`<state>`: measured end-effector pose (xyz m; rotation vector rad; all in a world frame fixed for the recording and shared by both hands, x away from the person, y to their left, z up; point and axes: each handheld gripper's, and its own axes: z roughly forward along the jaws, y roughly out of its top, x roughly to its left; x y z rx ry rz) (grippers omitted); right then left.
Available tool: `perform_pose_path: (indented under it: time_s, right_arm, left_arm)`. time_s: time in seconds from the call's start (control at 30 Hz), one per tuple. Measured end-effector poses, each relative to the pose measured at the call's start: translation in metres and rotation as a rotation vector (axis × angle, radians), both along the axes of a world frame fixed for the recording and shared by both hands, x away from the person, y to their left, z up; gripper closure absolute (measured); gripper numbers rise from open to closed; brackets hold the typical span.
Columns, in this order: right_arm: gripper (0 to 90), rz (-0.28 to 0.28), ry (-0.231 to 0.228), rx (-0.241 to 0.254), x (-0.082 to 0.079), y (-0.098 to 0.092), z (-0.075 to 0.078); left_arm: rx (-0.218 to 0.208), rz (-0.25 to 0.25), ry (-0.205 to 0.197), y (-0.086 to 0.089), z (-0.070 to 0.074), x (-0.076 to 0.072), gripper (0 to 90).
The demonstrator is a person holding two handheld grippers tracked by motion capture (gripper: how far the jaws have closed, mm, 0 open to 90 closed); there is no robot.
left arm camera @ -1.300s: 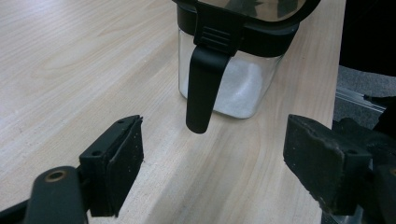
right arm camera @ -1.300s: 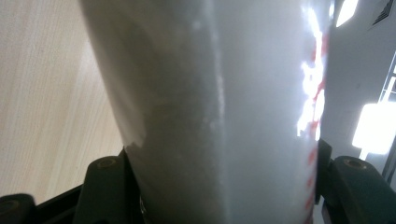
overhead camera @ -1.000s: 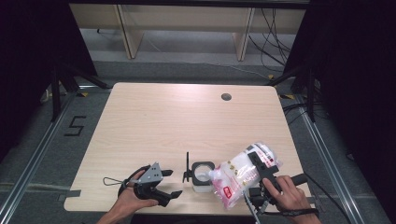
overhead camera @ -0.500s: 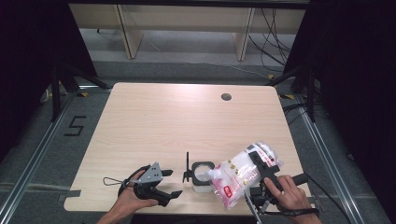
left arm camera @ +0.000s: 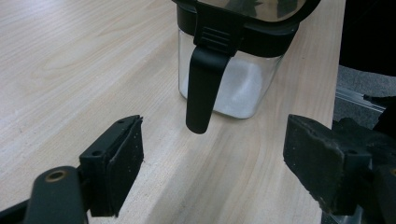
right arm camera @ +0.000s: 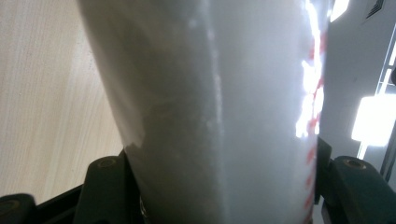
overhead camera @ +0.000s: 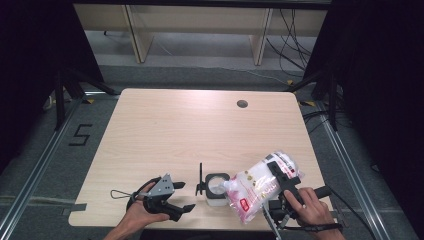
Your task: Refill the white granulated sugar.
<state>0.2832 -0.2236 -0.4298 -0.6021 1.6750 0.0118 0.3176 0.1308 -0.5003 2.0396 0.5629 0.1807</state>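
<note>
Clear plastic, filled with white grains and printed in red, makes up the bag (overhead camera: 260, 187) I have clamped in my right tongs (overhead camera: 285, 181). Their jaws press on both of its sides, as the right gripper view shows with the bag's pale wall (right arm camera: 215, 116) wedged between the two black pads. I hold the bag tilted near the desk's (overhead camera: 200, 130) front edge, toward its right corner, with its mouth end lowered over the small square clear-glass jar with a black collar (overhead camera: 217, 186), which stands near the middle of the front edge. A layer of white grains lies in the jar's bottom (left arm camera: 243, 88), and its black flip lid with a long black tab (left arm camera: 203, 88) stands open on the side facing my left tongs.

My left tongs (overhead camera: 182, 196) rest by the front edge, left of the jar. Their jaws are spread wide with nothing between them, and they point at the jar from close by without touching it.
</note>
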Motion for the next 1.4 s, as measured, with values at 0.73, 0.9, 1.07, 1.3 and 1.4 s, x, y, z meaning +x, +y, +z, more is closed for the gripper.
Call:
perform_pose_path:
  time_s: [0.73, 0.9, 1.07, 1.3, 1.4]
  right_arm:
    - [40.7, -0.122, 0.024, 0.146, -0.007, -0.006, -0.009]
    - [40.7, -0.127, 0.024, 0.129, -0.007, -0.005, -0.007]
    - [40.7, -0.125, 0.025, 0.142, -0.008, -0.006, -0.009]
    - [40.7, -0.117, 0.022, 0.136, -0.007, -0.006, -0.008]
    - [40.7, -0.118, 0.015, 0.119, -0.007, -0.005, -0.007]
  left_arm:
    - [0.007, 0.0, 0.002, 0.001, 0.001, 0.0, 19.7]
    - [0.003, 0.003, 0.005, 0.0, 0.0, 0.0, 19.7]
    - [0.002, 0.003, 0.005, 0.0, 0.0, 0.0, 19.7]
    - [0.003, 0.007, 0.002, 0.0, 0.0, 0.0, 19.7]
    - [0.003, 0.007, 0.002, 0.0, 0.001, 0.0, 19.7]
